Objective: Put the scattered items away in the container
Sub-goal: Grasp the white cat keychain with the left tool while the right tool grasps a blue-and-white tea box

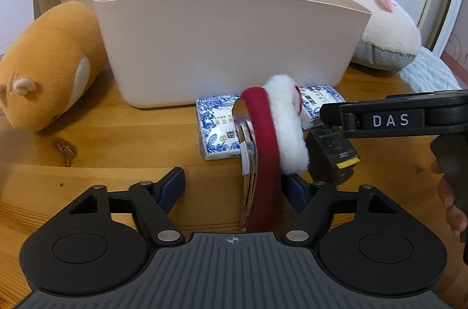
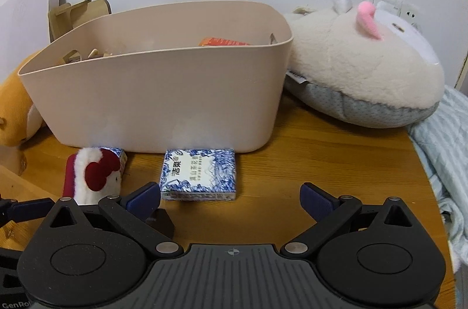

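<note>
Landmark: beige container [image 2: 163, 95], oval, smooth plastic, standing on the wooden table [image 1: 102, 151]. Nearest, well in front of the container: left gripper [image 1: 238, 183], jaws apart, not pressing; between them lies a hair clip [image 1: 263, 142] with a metal spring bar, a dark red felt band and a white fluffy trim (its right edge sits close to the right pad; contact cannot be told). Right gripper [image 2: 229, 199], jaws wide apart, nothing between the pads; just ahead of it a blue-and-white printed tissue pack [image 2: 199, 176], flat and rectangular, lying just in front of the container's front wall. A second pack of the same print [image 1: 218, 130] lies behind the clip, also against the container's base, partly hidden by the clip. A small black block with a yellow end [image 1: 335, 151] lies right of the clip, under the right gripper's body. Inside the container: an orange carton [image 2: 222, 41] and pale wooden pieces, mostly hidden by the wall. Left of the container: orange plush hamster [image 1: 49, 69]. Right of it: cream fleece slipper [image 2: 362, 69] with a pink ear and a grey dotted sole. Behind it, left: plywood stand [image 2: 79, 10].
</note>
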`<action>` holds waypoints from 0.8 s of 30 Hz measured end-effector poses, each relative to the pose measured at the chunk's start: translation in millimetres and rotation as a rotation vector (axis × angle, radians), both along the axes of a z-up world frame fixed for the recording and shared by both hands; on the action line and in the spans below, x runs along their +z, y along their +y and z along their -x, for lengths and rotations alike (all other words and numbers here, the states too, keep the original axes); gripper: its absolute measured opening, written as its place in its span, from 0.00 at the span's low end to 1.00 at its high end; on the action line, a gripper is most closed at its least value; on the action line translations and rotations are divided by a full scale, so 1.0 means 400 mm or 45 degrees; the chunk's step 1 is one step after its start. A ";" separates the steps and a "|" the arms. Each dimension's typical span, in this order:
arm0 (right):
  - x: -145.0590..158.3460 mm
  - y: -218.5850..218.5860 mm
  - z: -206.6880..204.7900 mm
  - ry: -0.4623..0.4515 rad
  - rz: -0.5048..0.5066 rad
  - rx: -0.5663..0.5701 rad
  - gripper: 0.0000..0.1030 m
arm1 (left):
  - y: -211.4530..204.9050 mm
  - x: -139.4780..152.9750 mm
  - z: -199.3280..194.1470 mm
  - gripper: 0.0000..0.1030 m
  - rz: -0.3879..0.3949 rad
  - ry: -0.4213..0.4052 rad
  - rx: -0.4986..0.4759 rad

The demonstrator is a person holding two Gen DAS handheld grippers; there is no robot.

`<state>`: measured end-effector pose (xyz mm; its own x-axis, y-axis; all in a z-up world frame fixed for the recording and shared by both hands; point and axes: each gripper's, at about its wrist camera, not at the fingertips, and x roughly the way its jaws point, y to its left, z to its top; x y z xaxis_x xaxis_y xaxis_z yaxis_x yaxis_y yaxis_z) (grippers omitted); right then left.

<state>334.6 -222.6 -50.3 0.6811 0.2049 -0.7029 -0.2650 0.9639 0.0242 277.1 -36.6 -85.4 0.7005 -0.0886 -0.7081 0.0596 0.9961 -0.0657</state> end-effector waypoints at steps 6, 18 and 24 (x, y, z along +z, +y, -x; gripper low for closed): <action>-0.009 0.015 -0.007 0.005 -0.042 0.035 1.00 | 0.016 -0.001 -0.009 0.66 -0.006 -0.006 0.008; -0.043 0.056 -0.048 0.031 0.009 0.045 0.94 | 0.015 -0.004 -0.017 0.66 -0.032 -0.016 -0.001; -0.059 0.055 -0.058 0.044 0.016 0.026 0.90 | 0.025 -0.005 -0.029 0.59 -0.044 -0.019 0.025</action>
<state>357.6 -200.7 -73.8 0.6522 0.2092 -0.7286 -0.2837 0.9587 0.0213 288.6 -26.5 -87.4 0.7124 -0.0505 -0.7000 0.0408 0.9987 -0.0305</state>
